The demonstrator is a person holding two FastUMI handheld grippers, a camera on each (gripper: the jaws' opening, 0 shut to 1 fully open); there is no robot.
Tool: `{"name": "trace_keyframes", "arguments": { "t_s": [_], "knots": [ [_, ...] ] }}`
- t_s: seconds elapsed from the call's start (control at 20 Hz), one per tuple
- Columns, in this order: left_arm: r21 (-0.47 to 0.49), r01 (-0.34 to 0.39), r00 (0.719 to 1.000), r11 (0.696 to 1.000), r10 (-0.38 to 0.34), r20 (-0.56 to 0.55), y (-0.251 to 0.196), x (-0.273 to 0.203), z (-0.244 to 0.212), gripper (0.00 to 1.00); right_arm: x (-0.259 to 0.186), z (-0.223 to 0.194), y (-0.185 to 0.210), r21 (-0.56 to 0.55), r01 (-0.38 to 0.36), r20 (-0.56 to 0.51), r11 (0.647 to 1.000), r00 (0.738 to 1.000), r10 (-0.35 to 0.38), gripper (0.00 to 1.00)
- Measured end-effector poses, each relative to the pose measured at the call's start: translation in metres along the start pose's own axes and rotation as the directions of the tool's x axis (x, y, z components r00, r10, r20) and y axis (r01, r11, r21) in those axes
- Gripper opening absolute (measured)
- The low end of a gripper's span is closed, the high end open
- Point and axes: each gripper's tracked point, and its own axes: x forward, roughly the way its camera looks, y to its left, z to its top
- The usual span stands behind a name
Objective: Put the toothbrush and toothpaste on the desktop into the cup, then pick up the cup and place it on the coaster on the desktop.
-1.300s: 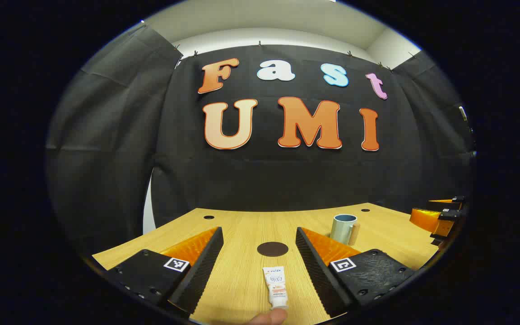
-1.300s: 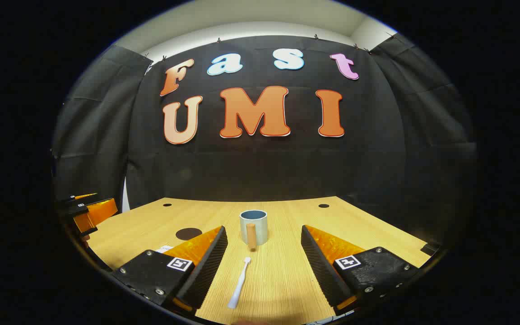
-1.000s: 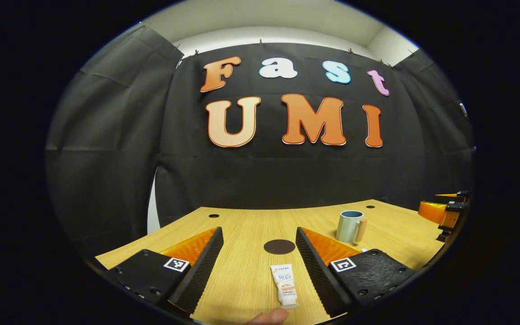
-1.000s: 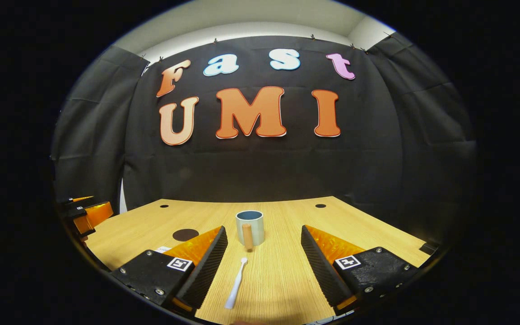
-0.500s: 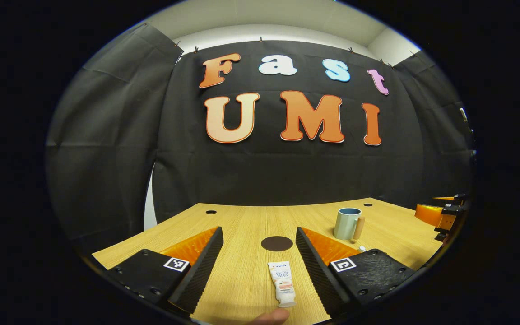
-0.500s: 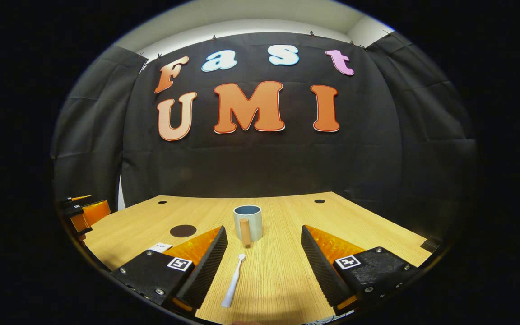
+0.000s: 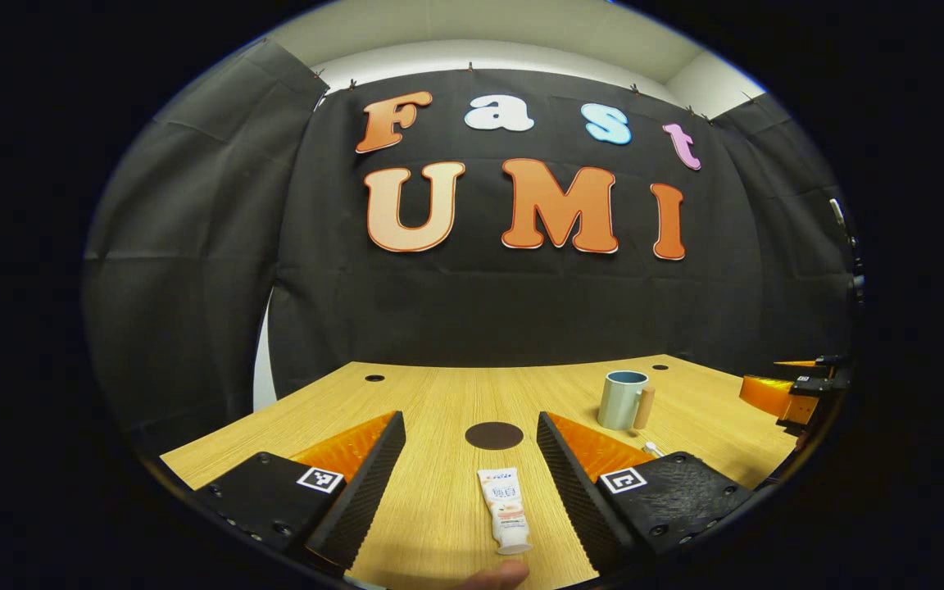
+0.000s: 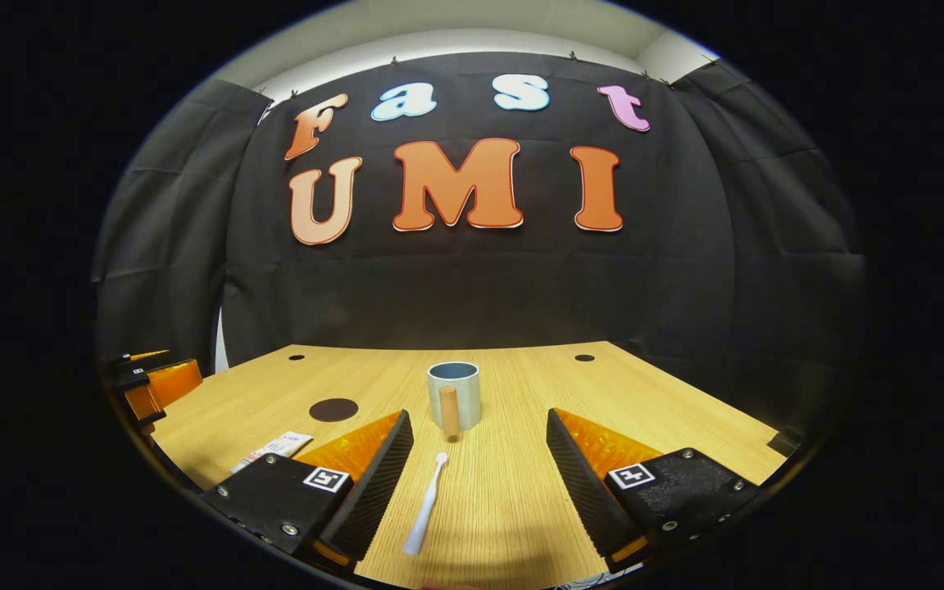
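A white toothpaste tube [image 7: 503, 509] lies flat on the wooden desktop [image 7: 439, 401] between the fingers of my open left gripper [image 7: 470, 467], touching neither. Beyond it sits the dark round coaster [image 7: 494, 435]. The pale blue cup [image 7: 623, 400] with a wooden handle stands upright to the right. In the right gripper view a white toothbrush [image 8: 425, 504] lies between the fingers of my open right gripper [image 8: 480, 471], head pointing at the cup [image 8: 454, 395]. The toothpaste [image 8: 274, 449] and coaster [image 8: 333, 409] lie to the left.
The right gripper's orange and black body [image 7: 791, 392] shows at the right edge of the left gripper view. The left gripper [image 8: 152, 385] shows at the left edge of the right gripper view. Small round holes [image 8: 584, 357] dot the desk's far side. A fingertip [image 7: 492, 576] shows at the bottom.
Both grippers have tilted slightly, so the desk and its objects sit a little higher in view. Toothpaste, toothbrush, cup and coaster have not moved on the desk. Both grippers stay open.
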Motion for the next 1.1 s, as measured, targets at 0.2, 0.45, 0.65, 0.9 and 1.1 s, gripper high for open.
{"name": "trace_keyframes", "arguments": {
  "t_s": [0.2, 0.45, 0.65, 0.9, 1.1],
  "knots": [
    [0.002, 0.010, 1.000, 1.000, -0.010, -0.013, -0.005, 0.001, -0.008, 0.98, 0.007, -0.016, 0.007, -0.008, -0.005, -0.046, 1.000, 0.999, 0.004, 0.99],
    [0.007, 0.025, 0.999, 1.000, -0.024, -0.048, -0.011, 0.004, -0.024, 0.98, 0.023, -0.059, 0.032, -0.021, -0.035, -0.176, 0.999, 0.984, 0.031, 0.99],
    [0.003, 0.043, 0.994, 0.999, -0.043, -0.097, -0.017, 0.009, -0.041, 0.98, 0.040, -0.098, 0.050, -0.010, -0.050, -0.304, 0.999, 0.952, 0.044, 0.99],
    [-0.017, 0.051, 0.983, 0.999, -0.053, -0.176, -0.023, 0.017, -0.069, 0.98, 0.054, -0.135, 0.054, 0.109, -0.023, -0.437, 0.994, 0.897, 0.069, 0.88],
    [-0.019, 0.055, 0.974, 0.998, -0.057, -0.219, -0.027, 0.022, -0.082, 0.98, 0.058, -0.135, 0.055, 0.140, -0.028, -0.459, 0.990, 0.884, 0.090, 0.68]
  ]
}}
